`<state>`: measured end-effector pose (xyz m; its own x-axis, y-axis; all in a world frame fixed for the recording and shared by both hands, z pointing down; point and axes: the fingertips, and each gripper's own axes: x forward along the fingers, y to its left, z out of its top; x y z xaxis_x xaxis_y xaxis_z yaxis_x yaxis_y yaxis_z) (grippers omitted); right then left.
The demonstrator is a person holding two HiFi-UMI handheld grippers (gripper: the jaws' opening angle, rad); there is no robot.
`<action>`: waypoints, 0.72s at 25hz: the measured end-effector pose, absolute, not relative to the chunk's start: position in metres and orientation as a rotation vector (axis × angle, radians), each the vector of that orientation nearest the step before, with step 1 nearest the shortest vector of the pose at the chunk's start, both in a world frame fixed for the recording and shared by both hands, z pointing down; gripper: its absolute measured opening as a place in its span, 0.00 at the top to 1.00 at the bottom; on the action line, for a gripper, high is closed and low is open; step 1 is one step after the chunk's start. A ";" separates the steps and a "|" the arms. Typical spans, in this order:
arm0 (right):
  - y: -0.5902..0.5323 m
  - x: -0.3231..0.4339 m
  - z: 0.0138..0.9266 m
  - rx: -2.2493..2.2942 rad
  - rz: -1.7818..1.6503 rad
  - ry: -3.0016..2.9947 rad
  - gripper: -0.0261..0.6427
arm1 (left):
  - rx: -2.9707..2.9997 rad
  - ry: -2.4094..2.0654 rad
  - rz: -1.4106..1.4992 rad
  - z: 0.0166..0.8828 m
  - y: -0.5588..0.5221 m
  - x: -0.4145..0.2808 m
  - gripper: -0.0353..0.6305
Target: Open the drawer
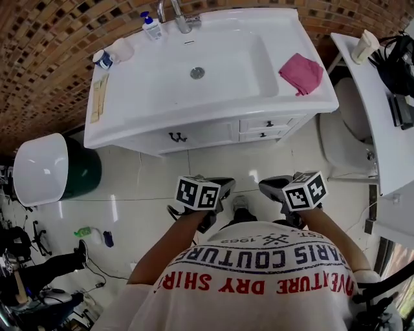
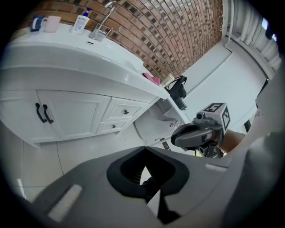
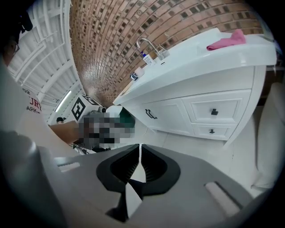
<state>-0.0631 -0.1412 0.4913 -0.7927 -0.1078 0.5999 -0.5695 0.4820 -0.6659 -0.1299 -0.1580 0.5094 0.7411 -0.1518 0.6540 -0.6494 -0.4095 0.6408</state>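
Note:
The white vanity (image 1: 162, 139) stands ahead of me, with two small drawers at its right end. The upper drawer (image 1: 268, 123) and the lower drawer (image 1: 262, 135) each carry a dark knob, and both are closed. Both drawers also show in the left gripper view, upper drawer (image 2: 125, 112), and in the right gripper view, upper drawer (image 3: 214, 111). My left gripper (image 1: 223, 187) and right gripper (image 1: 272, 186) hover over the floor tiles, well short of the vanity. The left gripper (image 2: 144, 149) is shut and empty. The right gripper (image 3: 140, 146) is shut with a hairline slit, holding nothing.
A pink cloth (image 1: 301, 72), a faucet (image 1: 181, 16), a bottle (image 1: 152, 27) and a cup (image 1: 121, 49) sit on the basin top. Double door handles (image 1: 177, 137) are left of the drawers. A toilet (image 1: 346, 139) stands right, a white-lidded green bin (image 1: 45, 169) left.

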 end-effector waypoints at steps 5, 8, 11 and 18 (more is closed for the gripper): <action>-0.173 -0.069 0.492 0.572 1.279 -2.232 0.90 | 1.953 -0.555 0.628 0.507 -0.181 -0.115 0.95; -0.179 -0.062 0.503 0.570 1.304 -2.209 0.89 | 1.947 -0.517 0.662 0.516 -0.180 -0.104 0.95; -0.182 -0.058 0.510 0.561 1.328 -2.197 0.87 | 1.937 -0.514 0.675 0.516 -0.177 -0.100 0.95; -0.230 -0.018 0.532 0.753 1.306 -2.189 0.67 | 1.900 -0.546 0.653 0.516 -0.184 -0.096 0.95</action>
<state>-0.0181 -0.2301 0.5325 -0.7344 -0.2113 0.6450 -0.6680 0.3936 -0.6316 -0.0961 -0.1837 0.5159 0.7513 -0.0829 0.6547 -0.6297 -0.3869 0.6736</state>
